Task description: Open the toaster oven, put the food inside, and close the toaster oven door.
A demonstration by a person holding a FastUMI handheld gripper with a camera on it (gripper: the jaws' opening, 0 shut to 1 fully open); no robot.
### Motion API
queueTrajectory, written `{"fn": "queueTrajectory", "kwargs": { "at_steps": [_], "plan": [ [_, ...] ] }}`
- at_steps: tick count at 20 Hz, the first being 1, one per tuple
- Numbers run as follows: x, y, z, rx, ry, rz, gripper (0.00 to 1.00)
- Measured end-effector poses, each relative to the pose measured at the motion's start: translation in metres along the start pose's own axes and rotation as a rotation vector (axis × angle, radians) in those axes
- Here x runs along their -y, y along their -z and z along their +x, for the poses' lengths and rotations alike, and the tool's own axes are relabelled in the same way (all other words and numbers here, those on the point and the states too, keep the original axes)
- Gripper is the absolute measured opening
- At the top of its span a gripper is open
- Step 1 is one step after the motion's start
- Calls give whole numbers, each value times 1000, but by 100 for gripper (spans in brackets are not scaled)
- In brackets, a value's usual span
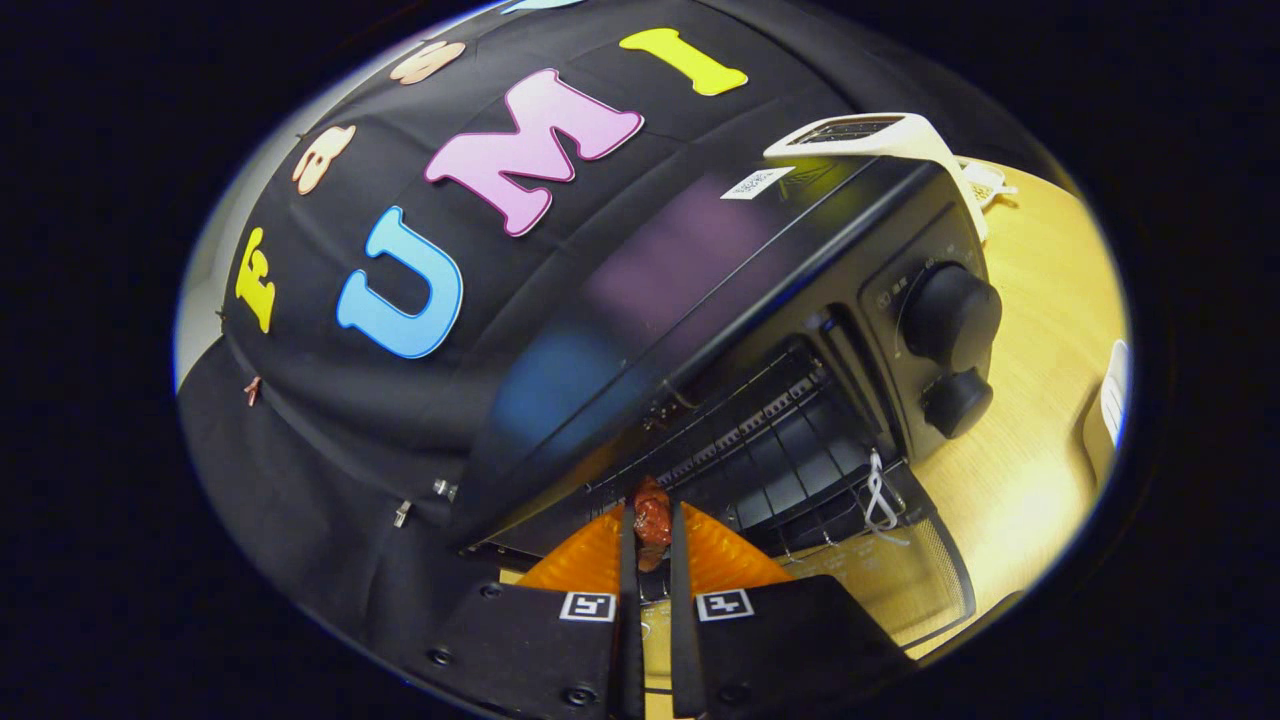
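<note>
Loading step: claw (pixel 651 540) clenched on food (pixel 651 520) at the open oven (pixel 760 400) mouth, rack (pixel 760 440) at one o'clock; next, I judge, reach in and release.

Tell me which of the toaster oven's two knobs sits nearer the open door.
The smaller knob, set between the bigger knob and the open door. The gripper jaws hold the food.

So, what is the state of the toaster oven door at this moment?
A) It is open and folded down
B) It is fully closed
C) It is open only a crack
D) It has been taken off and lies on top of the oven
A: the toaster oven shows its wire rack openly, and the door lies folded down in front, while the gripper is shut on the food at the opening.
</note>
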State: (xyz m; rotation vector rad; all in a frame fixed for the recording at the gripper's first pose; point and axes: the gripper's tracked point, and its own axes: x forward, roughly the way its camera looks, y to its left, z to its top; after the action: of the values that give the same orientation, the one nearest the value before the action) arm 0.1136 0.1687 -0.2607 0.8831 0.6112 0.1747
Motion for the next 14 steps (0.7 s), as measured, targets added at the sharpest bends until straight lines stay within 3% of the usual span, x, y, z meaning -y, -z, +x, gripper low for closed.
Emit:
{"fn": "queueTrajectory", "kwargs": {
  "at_steps": [2,3,4,5,8,13,14],
  "plan": [
    [20,0,3,1,74,-44,23],
    [26,-2,3,0,95,-51,34],
    [27,-3,1,1,96,-54,39],
    [28,-6,-1,4,99,-59,50],
    [31,-15,-5,24,102,-52,60],
    [38,-18,-12,14,116,-57,90],
    [39,-19,-14,13,118,-63,91]
  ]
}}
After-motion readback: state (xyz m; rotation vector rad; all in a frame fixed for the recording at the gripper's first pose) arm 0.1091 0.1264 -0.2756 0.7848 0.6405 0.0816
